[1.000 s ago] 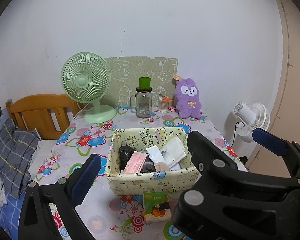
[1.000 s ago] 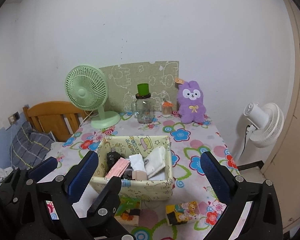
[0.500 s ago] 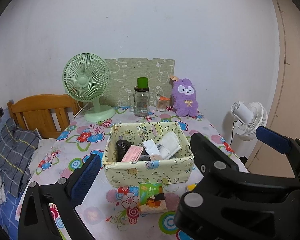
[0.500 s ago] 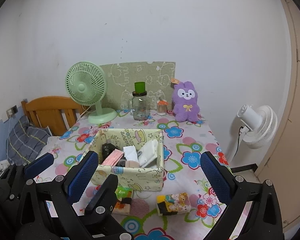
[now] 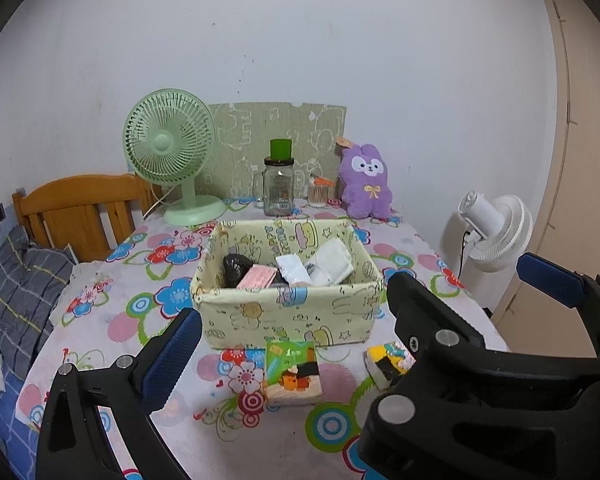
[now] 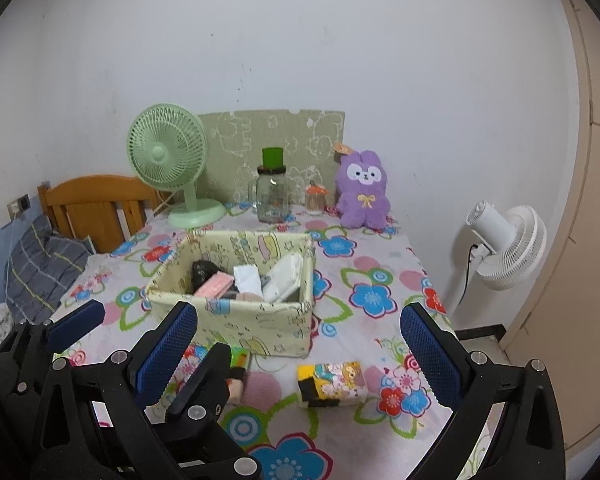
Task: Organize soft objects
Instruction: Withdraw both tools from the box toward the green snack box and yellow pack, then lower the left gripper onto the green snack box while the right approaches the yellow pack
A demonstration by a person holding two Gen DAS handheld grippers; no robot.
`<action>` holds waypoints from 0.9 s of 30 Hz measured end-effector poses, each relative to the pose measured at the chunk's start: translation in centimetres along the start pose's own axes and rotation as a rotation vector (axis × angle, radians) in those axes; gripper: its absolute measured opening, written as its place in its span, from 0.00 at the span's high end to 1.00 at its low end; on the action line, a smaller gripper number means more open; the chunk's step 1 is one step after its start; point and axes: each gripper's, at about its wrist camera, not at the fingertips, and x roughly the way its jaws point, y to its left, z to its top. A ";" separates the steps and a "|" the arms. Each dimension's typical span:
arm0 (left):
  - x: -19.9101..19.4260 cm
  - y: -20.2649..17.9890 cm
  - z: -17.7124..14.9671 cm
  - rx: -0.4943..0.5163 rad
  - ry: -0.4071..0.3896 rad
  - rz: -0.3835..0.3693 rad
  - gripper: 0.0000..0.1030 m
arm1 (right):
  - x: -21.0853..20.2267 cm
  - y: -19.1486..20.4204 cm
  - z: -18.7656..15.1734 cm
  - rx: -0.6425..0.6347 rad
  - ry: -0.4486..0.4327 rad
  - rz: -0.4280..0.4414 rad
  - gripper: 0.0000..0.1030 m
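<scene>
Tablecloth (image 6: 380,280), floral, covers the table against a white wall, mint desk fan (image 5: 170,152) at the back. Your pale yellow fabric basket (image 5: 288,312) sits mid-table, long axis running left–right. Two printed tissue packs (image 6: 332,384) lie just in front. Left gripper (image 5: 356,300) and right gripper (image 6: 300,354) — both spread wide, holding nothing.

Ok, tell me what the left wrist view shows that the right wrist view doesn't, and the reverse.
Only the left wrist view shows the green tissue pack whole; in the right view the left gripper covers most of it. Only the right wrist view shows the yellow tissue pack whole and both open grippers; the right gripper frames that pack. Both share the fabric basket of soft items, the green fan and the purple plush.
</scene>
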 end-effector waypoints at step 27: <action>5.9 -1.4 -6.9 0.052 0.181 -0.026 0.00 | 5.6 -1.6 -7.7 0.018 0.158 0.023 0.09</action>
